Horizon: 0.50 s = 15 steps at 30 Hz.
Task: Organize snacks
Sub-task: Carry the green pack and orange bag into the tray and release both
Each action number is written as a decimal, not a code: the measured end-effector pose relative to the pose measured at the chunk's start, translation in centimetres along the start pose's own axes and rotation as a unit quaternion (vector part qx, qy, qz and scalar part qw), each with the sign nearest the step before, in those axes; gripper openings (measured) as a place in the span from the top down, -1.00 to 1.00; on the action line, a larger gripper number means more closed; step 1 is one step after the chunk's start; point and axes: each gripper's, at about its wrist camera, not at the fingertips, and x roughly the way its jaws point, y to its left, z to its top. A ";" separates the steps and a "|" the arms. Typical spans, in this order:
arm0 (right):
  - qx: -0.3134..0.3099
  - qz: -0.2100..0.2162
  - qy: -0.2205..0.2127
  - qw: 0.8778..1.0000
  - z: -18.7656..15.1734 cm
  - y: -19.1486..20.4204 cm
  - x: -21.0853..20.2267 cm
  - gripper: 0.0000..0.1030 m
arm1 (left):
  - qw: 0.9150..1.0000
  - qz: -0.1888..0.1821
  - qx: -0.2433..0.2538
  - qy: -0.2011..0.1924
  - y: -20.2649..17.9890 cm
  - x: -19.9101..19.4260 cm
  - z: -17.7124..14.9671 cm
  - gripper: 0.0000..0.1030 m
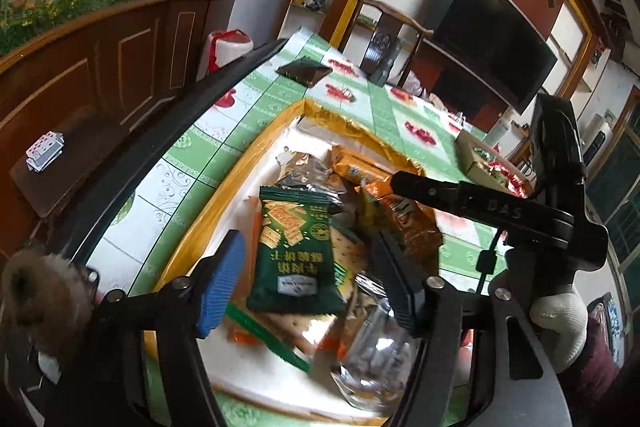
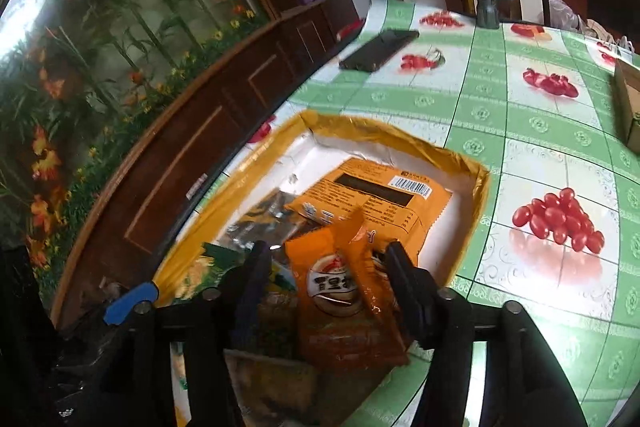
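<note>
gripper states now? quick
Left gripper: open, over the green cracker pack, holding nothing.
Right gripper: open around the orange packet, grip unclear.

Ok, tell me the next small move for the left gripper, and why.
Probably lower the left gripper and close on the green cracker packet. Its jaws stand open on either side of that packet, which lies on top of the pile in the gold-rimmed tray, while the right gripper straddles an orange packet.
</note>
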 end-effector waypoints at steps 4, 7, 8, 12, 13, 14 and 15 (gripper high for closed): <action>0.010 0.008 -0.032 0.999 -1.0 -0.2 -3.1 -0.32 | 1.000 0.011 0.010 -0.015 -1.1 -1.4 -0.5 -0.33; 0.006 0.000 -0.058 0.998 -3.1 -0.1 -5.8 -0.38 | 0.998 0.039 0.036 -0.025 -2.6 -1.8 -1.1 -0.54; -0.001 -0.007 -0.068 0.998 -4.1 0.1 -6.6 -0.39 | 0.997 0.053 0.043 -0.026 -3.0 -1.8 -1.4 -0.54; -0.016 -0.039 -0.112 0.993 -8.0 0.2 -9.5 -0.49 | 0.996 0.076 0.053 -0.010 -4.2 -1.5 -2.8 -0.55; -0.016 -0.047 -0.123 0.991 -9.0 0.0 -10.1 -0.51 | 0.995 0.080 0.055 -0.005 -4.4 -1.4 -3.1 -0.55; -0.016 -0.051 -0.129 0.990 -9.6 0.0 -10.5 -0.51 | 0.995 0.084 0.057 -0.001 -4.6 -1.3 -3.4 -0.55; -0.015 -0.054 -0.134 0.989 -10.3 -0.2 -10.9 -0.52 | 0.994 0.090 0.062 0.001 -4.8 -1.2 -3.7 -0.55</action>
